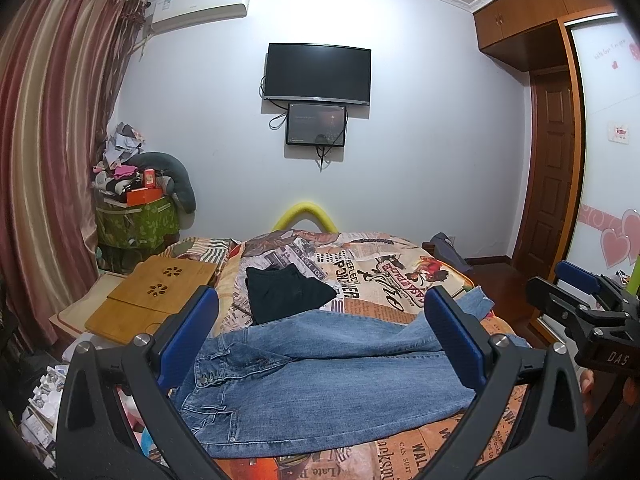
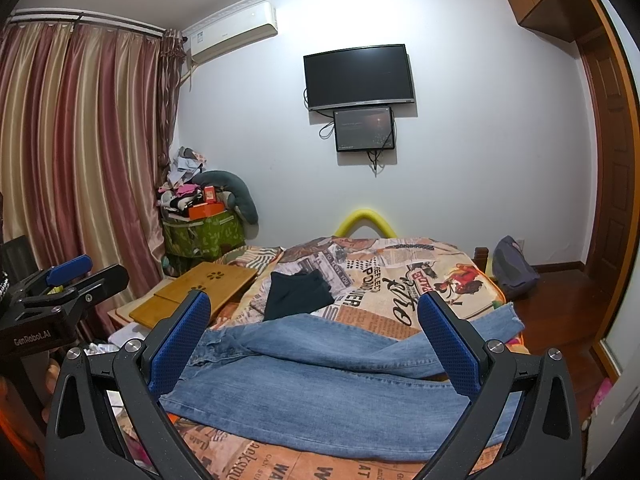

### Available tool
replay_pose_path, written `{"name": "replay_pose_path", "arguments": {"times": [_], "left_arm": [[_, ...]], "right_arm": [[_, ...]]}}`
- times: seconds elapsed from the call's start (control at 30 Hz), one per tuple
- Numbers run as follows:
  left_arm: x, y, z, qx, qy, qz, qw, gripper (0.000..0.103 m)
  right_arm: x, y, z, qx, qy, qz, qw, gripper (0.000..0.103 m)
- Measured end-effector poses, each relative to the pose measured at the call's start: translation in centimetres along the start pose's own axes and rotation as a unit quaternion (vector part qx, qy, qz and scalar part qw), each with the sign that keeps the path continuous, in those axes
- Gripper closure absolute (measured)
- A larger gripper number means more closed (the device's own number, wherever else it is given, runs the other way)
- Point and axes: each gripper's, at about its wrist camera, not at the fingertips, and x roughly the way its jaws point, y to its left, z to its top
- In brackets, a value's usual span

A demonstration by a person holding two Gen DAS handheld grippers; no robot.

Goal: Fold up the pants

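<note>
Bedroom with pale walls fills both my wrist views, and a bed under a newspaper-print quilt (image 1: 384,280) takes up the lower half of each frame. Nearest me, the left gripper (image 1: 320,332) has its jaws spread wide, grasping nothing; the right gripper (image 2: 314,338) is likewise released, with only air between its blue pads. Each tool shows at the other view's edge: the right one at the far right of the left view, the left one at the far left of the right view.

Just past the jaws, the blue denim jeans (image 1: 320,376) lie flat across the quilt, waistband toward frame left and legs running right, the upper leg crossing slightly over the lower. A frayed hem (image 2: 508,316) reaches the bed's right side.

Behind the jeans, centre frame, rests a folded black garment (image 1: 286,292). Left of it sits a bamboo lap tray (image 1: 156,296). Further back I see a yellow foam arch (image 1: 306,210) at the bed's far end, then a wall-mounted black television (image 1: 318,72) above a smaller screen (image 1: 316,124). Striped curtains (image 1: 52,120) hang at the upper left.
</note>
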Motion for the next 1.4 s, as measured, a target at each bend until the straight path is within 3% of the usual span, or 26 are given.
{"name": "replay_pose_path", "arguments": {"times": [0.5, 0.77, 0.87, 1.1, 1.2, 1.4], "left_arm": [[0.5, 0.3, -0.2, 0.001, 0.005, 0.001, 1.0, 0.0], [4.0, 1.6, -0.2, -0.006, 0.031, -0.016, 0.9994, 0.0], [6.6, 2.8, -0.2, -0.011, 0.045, -0.019, 0.9988, 0.0], [15.7, 7.3, -0.7, -0.017, 0.107, 0.036, 0.9934, 0.0], [20.6, 10.0, -1.4, -0.011, 0.151, 0.06, 0.9867, 0.0], [29.9, 16.1, -4.8, -0.017, 0.243, 0.104, 0.9643, 0.0]], "right_arm": [[0.6, 0.0, -0.1, 0.002, 0.007, 0.002, 1.0, 0.0], [4.1, -0.5, -0.4, -0.003, 0.03, 0.002, 1.0, 0.0], [6.6, -1.1, -0.8, -0.008, 0.046, 0.001, 0.999, 0.0], [14.1, -3.7, -1.9, -0.027, 0.1, 0.0, 0.995, 0.0], [17.8, -4.9, -2.7, -0.045, 0.131, -0.008, 0.99, 0.0], [24.0, -7.5, -4.8, -0.011, 0.201, 0.009, 0.98, 0.0]]}}
